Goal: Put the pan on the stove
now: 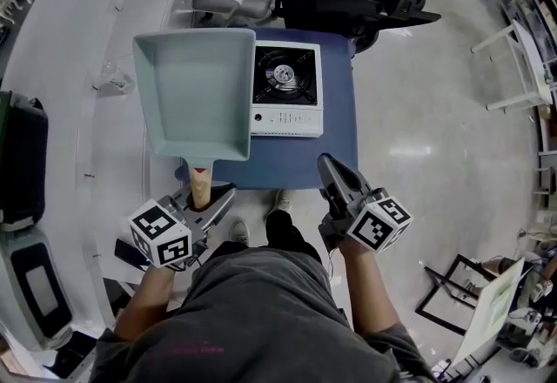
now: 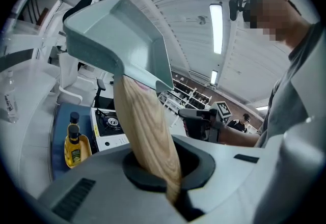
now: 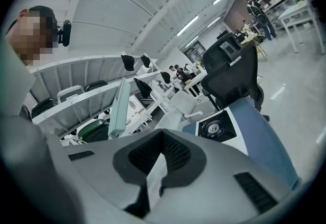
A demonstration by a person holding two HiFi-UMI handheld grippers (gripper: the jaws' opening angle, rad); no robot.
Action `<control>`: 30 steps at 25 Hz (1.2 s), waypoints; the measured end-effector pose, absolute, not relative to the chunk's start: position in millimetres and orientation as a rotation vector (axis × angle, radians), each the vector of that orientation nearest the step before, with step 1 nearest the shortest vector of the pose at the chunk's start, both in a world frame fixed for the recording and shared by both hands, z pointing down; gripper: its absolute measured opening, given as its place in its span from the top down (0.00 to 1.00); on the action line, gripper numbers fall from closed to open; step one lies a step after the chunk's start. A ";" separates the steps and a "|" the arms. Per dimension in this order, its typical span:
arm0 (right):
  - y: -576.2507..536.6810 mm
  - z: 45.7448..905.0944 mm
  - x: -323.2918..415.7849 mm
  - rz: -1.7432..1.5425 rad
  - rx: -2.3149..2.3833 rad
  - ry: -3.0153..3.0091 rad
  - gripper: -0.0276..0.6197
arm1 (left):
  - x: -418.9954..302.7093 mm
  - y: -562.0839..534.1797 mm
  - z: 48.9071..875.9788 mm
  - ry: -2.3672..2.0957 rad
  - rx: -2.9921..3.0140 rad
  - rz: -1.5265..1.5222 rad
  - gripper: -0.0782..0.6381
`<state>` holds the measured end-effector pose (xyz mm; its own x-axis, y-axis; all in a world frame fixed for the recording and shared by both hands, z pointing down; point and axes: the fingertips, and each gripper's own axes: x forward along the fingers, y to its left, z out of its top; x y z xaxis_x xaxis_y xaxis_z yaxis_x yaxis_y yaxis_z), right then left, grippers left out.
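On the left, my left gripper (image 1: pixel 209 197) is squeezed tight on the pan's wooden handle (image 1: pixel 200 190). The pan (image 1: pixel 196 94) is pale green and square, with its open side facing up. It is up in the air over the left part of the blue table (image 1: pixel 339 146) and not on the stove yet. Its right edge is just beside the stove. In the left gripper view a yellow oil bottle (image 2: pixel 74 144) stands on the table, left of the stove. The stove (image 1: pixel 287 87) is small and white, with one black burner on top. It sits near the middle of the table. On the right, my right gripper (image 1: pixel 326 168) has its jaws pressed together with nothing in them. It hangs near the table's front right corner, not touching it.
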<state>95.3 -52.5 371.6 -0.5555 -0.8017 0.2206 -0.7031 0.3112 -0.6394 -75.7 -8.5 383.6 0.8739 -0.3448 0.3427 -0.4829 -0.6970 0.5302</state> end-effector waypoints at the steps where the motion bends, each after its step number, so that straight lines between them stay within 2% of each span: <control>1: -60.2 373.6 102.0 -1.080 -1.398 2.433 0.95 | -69.9 -15.5 385.7 -0.603 2.400 0.290 0.89; 15: -154.9 396.9 181.1 -1.168 -1.280 2.495 0.95 | 12.0 -95.2 402.9 -0.715 2.308 0.294 0.89; 30: -193.7 439.4 215.9 -1.277 -1.255 2.491 0.95 | 58.0 -141.2 458.4 -0.682 2.177 0.308 0.89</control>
<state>215.9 -193.7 439.4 -0.6632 -0.6940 0.2804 -0.6327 0.3196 -0.7054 58.0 -141.2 458.4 0.8237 -0.3680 0.4313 -0.5669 -0.5212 0.6379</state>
